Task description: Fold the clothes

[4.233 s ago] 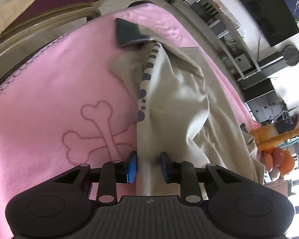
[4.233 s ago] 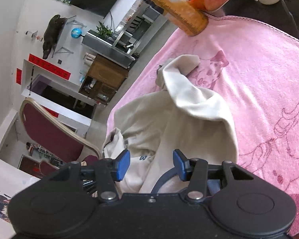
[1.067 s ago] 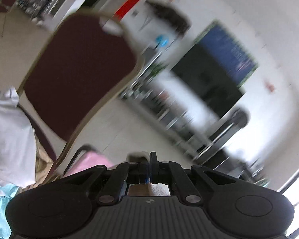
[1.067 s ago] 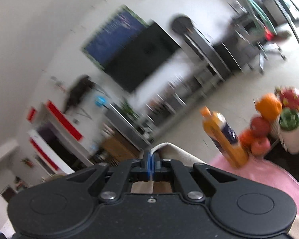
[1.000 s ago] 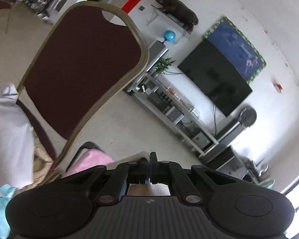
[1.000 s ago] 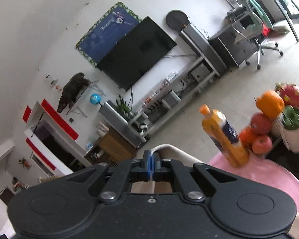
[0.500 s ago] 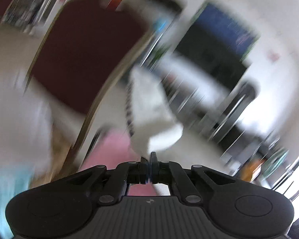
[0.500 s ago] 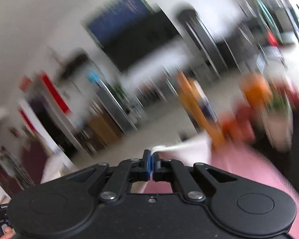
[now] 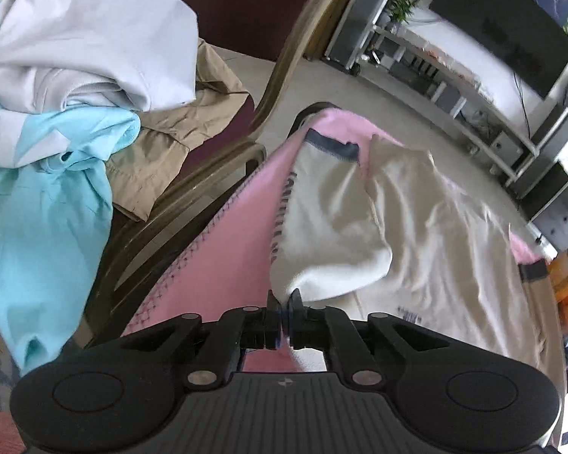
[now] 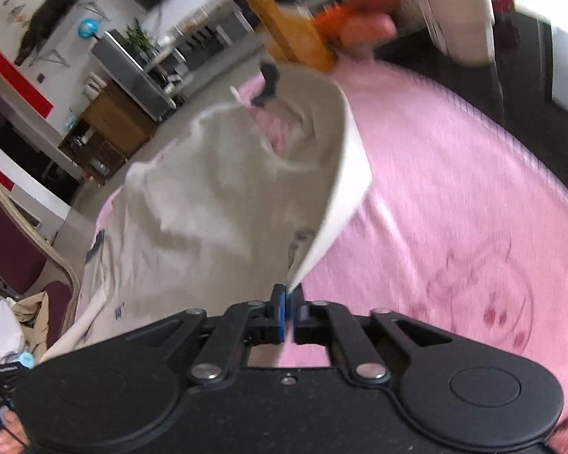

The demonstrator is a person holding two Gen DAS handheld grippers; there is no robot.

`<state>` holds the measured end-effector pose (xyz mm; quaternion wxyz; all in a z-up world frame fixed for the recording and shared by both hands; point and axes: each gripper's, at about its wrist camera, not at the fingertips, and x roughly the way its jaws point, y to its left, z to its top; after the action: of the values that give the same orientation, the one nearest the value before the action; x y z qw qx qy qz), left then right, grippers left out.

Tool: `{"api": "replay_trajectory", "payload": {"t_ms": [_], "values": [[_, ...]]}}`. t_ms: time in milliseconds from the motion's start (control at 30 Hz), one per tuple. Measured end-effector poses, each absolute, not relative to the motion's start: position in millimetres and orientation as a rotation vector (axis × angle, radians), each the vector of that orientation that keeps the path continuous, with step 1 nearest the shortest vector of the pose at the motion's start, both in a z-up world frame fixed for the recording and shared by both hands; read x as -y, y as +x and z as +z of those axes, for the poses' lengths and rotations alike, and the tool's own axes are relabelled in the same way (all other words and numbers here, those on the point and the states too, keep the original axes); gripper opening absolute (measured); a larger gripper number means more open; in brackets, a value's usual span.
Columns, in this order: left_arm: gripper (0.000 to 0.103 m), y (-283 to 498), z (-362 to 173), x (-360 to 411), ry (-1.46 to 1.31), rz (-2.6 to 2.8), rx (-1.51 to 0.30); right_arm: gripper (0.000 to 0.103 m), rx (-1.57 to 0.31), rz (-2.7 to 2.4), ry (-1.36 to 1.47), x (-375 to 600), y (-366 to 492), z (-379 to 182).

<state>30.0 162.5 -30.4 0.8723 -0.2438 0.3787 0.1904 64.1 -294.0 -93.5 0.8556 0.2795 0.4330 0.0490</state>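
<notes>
Your left gripper [image 9: 283, 304]: clamped on near corner of cream garment [image 9: 416, 219], cloth rising straight out of pinch. Garment spreads ahead and to right over pink blanket [image 9: 223, 257], far edge with dark cuff near blanket's far end. Chair with clothes pile [image 9: 75, 75] off to left, apart from it.

Your right gripper [image 10: 288, 302]: clamped on garment's other near corner, edge stretching up and away. Pink blanket bare to right; orange bottle [image 10: 287, 26] and fruit beyond far edge.

Both grips at near edge; fold likely runs forward, away from you.
</notes>
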Motion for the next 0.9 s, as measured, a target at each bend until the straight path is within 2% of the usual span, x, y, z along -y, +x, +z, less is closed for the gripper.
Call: {"api": "replay_trajectory", "payload": {"t_ms": [33,67,100,133,233,267,433,567,800,900], "values": [[0.020,23.9,-32.1,-159.3,-0.498,0.387,-0.813,0.011,-0.935,0.105,0.606,295.4,66.0,-96.2],[0.028,26.6,-31.0,-150.6,-0.498,0.370,-0.831,0.020,-0.959,0.106,0.625,296.8,68.0,-98.8],[0.036,26.1,-32.8,-145.5,-0.509,0.345,-0.850,0.024,-0.967,0.110,0.632,298.0,70.1,-100.4],[0.037,19.7,-35.6,-142.2,-0.522,0.315,-0.870,0.031,-0.975,0.113,0.639,299.1,72.2,-101.9],[0.039,10.4,-47.5,-132.1,-0.543,0.260,-0.927,0.044,-0.985,0.137,0.678,301.3,63.4,-106.1],[0.039,10.9,-52.9,-129.4,-0.547,0.252,-0.944,0.045,-0.992,0.144,0.700,302.2,59.3,-108.6],[0.040,17.7,-72.7,-129.5,-0.589,0.274,-0.979,0.049,-1.021,0.172,0.786,306.6,53.6,-118.0],[0.040,16.4,-85.9,-146.5,-0.757,0.293,-0.955,0.049,-1.013,0.170,0.892,312.8,54.8,-127.2],[0.036,22.6,-91.8,-126.8,-0.780,0.163,-0.947,0.049,-0.960,0.139,1.013,315.0,62.3,-146.6],[0.031,28.7,-94.7,-118.2,-0.776,0.123,-0.953,0.049,-0.964,0.153,1.073,314.2,65.6,-157.0]]}}
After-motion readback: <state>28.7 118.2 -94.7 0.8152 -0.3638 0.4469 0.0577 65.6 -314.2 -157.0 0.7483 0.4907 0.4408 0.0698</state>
